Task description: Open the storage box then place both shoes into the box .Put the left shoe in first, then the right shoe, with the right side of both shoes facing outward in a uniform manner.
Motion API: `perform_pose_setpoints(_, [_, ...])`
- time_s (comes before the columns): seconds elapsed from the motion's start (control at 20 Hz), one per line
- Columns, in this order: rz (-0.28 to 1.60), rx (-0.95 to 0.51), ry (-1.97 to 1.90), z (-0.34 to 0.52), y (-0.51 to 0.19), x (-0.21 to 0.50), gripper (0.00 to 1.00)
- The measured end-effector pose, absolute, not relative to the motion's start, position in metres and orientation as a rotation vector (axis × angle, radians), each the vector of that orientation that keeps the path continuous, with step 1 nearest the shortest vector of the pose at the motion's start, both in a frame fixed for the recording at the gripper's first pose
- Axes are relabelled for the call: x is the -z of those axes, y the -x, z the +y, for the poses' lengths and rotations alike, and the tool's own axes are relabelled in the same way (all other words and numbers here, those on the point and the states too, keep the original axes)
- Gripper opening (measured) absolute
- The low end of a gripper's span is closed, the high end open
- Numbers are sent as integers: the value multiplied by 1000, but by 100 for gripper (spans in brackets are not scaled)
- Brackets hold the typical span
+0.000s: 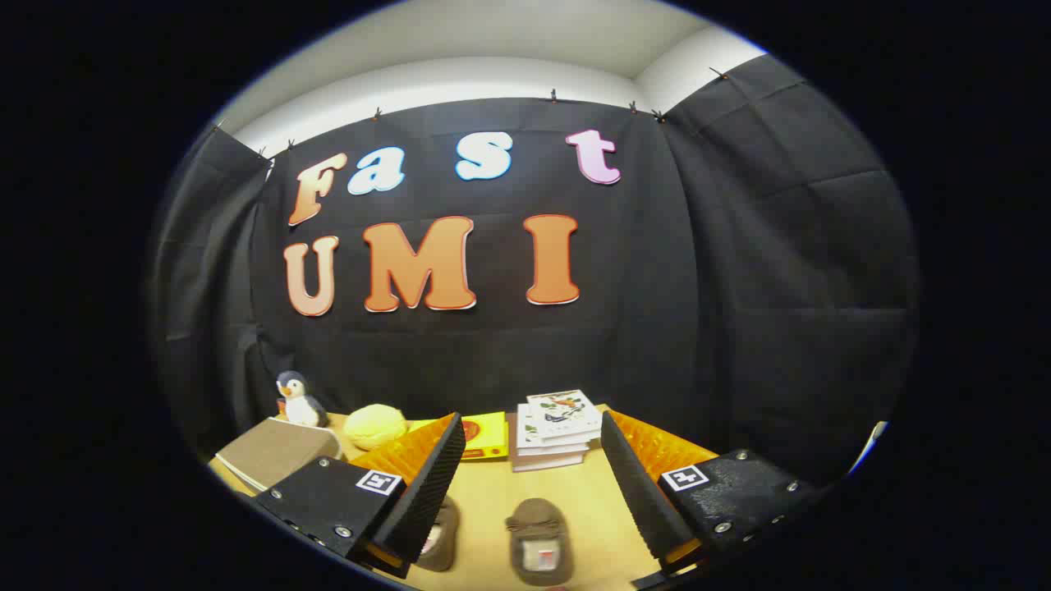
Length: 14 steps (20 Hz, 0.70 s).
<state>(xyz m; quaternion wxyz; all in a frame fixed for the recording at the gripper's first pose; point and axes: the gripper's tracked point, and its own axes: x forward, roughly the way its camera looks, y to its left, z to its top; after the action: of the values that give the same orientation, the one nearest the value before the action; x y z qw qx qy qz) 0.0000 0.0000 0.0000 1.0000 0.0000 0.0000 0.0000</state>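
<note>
Gripper: I am holding my gripper point(525, 492) above the table with its fingers spread wide apart, gripping nothing.
Shoe between the fingers: one brown shoe point(539, 540) is lying on the table point(591, 501) in the gap between my fingers, its opening facing me; whether it is the left or the right shoe I cannot tell.
Second shoe: the other brown shoe point(438, 538) is sitting just beside the first, partly hidden behind one of my fingers.
Storage box: I am not making out the storage box from here.
Book stack: beyond the shoe between my fingers, a stack of books point(557, 431) is resting at the far edge of the table.
Yellow box: a flat yellow box point(484, 433) is lying just beside the book stack.
Yellow ball: a soft pale-yellow round thing point(375, 425) is sitting further along from the book stack, past the yellow box.
Penguin: a plush penguin point(297, 400) is standing past the round thing, well apart from the book stack.
Grey book: a closed grey book point(275, 450) is lying just in front of the penguin.
</note>
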Motion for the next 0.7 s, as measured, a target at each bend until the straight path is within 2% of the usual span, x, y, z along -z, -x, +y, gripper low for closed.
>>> perform_pose_setpoints(0.3, [-18,-19,28,71,19,7,99])
perform_pose_setpoints(0.7, [31,-112,36,89,7,12,99])
